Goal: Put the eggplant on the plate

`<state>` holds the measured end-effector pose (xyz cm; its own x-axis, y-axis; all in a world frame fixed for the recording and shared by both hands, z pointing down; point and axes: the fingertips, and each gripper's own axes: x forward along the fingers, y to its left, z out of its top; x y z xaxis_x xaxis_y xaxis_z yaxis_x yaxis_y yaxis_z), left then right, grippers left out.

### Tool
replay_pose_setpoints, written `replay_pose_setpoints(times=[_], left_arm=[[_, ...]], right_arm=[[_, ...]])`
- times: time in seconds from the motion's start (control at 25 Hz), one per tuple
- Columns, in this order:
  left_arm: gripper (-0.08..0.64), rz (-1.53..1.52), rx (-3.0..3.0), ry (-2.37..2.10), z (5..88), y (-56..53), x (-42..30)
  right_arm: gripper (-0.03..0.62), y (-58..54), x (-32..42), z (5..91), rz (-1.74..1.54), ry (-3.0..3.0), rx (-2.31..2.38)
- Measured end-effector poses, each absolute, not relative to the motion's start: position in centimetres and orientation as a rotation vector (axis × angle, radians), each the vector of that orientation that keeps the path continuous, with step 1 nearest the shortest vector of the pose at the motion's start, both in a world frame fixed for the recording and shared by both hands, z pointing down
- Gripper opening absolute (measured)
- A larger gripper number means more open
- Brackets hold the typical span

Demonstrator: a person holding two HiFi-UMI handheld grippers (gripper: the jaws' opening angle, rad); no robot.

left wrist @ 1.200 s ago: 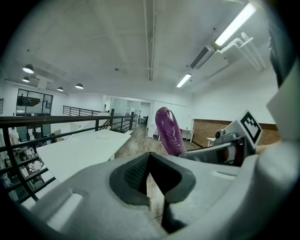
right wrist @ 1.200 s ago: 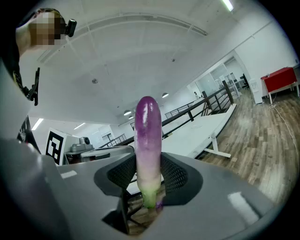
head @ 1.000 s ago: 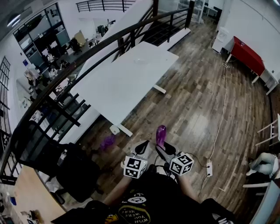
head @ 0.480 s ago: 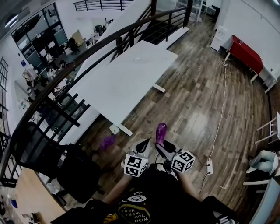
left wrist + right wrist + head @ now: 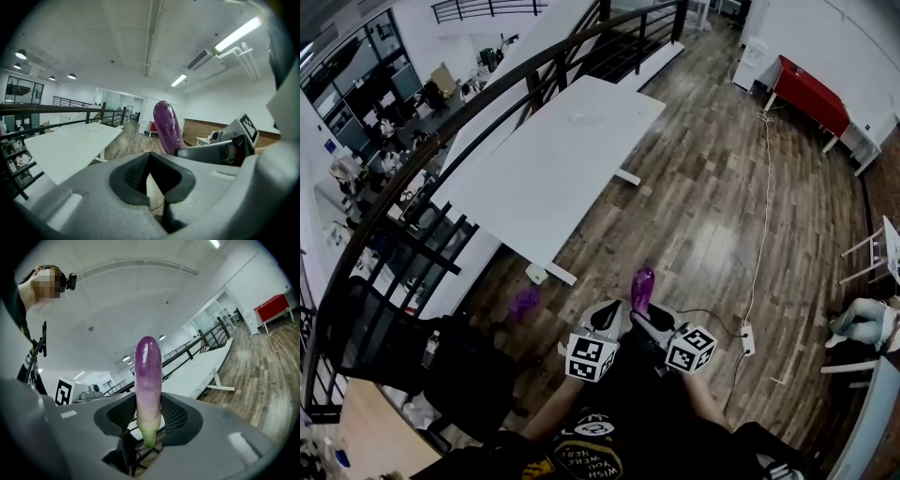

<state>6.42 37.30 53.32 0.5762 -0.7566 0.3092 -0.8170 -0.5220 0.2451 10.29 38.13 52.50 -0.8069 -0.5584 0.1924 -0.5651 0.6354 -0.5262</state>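
Observation:
A purple eggplant (image 5: 148, 380) with a pale green stem end stands upright between the pads of my right gripper (image 5: 149, 416), which is shut on its lower part. In the head view the eggplant (image 5: 643, 284) sticks up from the right gripper (image 5: 643, 317), held over the wooden floor close to my body. My left gripper (image 5: 607, 319) hangs right beside it, shut with nothing in it. In the left gripper view its jaws (image 5: 149, 157) meet, and the eggplant (image 5: 168, 125) rises just beyond them. A small clear plate (image 5: 581, 118) lies on the far end of the white table (image 5: 534, 178).
A black stair railing (image 5: 412, 187) curves along the table's left side. On the floor lie a purple thing (image 5: 523, 302), a white cable and a power strip (image 5: 747, 339). A red table (image 5: 811, 94) stands at the far right, and a seated person's leg (image 5: 862, 323) shows at the right edge.
The head view has shifted a little, so the table sits slightly further up and left. Both grippers stay side by side, the eggplant still upright in the right one.

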Motion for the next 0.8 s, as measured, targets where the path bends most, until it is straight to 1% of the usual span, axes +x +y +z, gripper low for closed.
replay_pose_setpoints(times=[0.2,0.48,0.64,0.8], left_arm=[[0.006,0.247,2.448,-1.226,54.3,34.0,8.1],[0.006,0.263,2.507,-1.194,53.2,24.7,12.5],[0.006,0.270,2.524,-1.224,52.6,20.6,15.0],[0.006,0.280,2.509,-1.254,52.8,18.2,16.1]], right_arm=[[0.172,34.2,12.1,53.1,0.946,-2.816,1.020],[0.172,24.9,15.8,51.5,0.862,-2.859,1.050],[0.172,20.7,18.0,52.1,0.889,-2.863,1.024],[0.172,17.4,18.7,52.4,0.917,-2.871,0.955]])
